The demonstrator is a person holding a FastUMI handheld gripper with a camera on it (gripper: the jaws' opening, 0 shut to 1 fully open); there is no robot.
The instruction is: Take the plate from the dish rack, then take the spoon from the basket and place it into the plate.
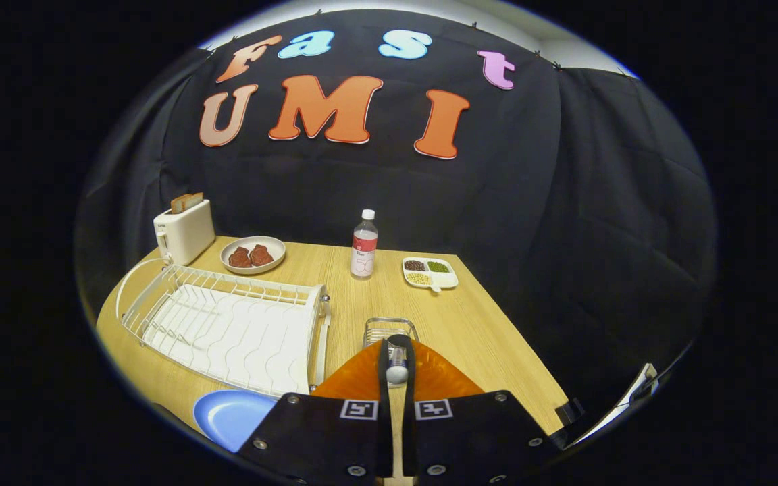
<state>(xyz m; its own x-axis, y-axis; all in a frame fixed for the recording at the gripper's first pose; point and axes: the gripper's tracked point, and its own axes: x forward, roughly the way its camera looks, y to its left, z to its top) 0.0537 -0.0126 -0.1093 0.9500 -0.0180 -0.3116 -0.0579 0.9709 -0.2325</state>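
The pale wooden table point(470, 324) is evenly lit from above; short soft shadows are cast. Straight lines are bowed by fisheye distortion toward the frame's margins.

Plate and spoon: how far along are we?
Done: the blue plate lies on the table beside the empty dish rack. In hand: the tool is shut on the spoon, just before the basket. Left: set it in the plate.
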